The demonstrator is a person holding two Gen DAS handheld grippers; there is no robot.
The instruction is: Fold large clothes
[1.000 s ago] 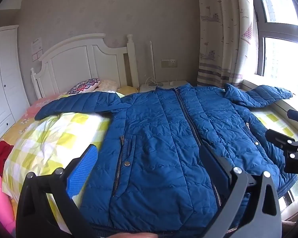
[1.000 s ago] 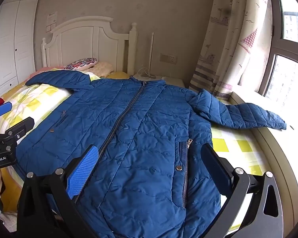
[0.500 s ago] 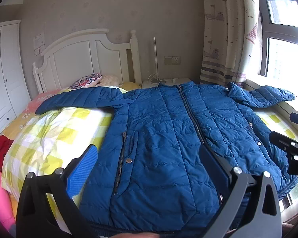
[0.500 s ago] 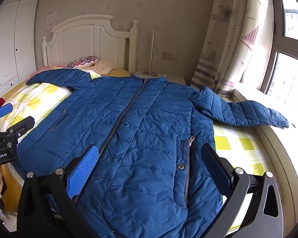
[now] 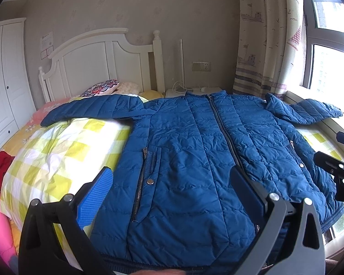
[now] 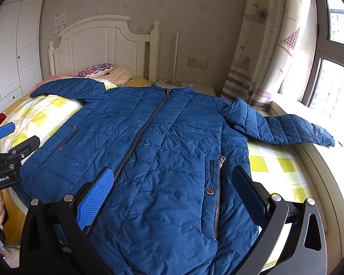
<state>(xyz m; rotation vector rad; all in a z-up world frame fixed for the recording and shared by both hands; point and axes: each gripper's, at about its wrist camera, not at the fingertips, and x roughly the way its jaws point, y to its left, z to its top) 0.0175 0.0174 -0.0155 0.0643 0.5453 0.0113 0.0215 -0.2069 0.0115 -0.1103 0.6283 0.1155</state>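
Jacket point(image 5: 195, 160) lies spread on bed point(image 5: 64, 151) — hem cut off behind both grippers.

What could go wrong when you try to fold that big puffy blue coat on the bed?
The puffy blue quilted jacket is thick and slick-looking, so a fold may spring back open. Its right sleeve reaches off the yellow checked blanket onto the window ledge and might drag or twist. The hem hangs near the bed's edge below both open grippers, so the whole coat could slide off.
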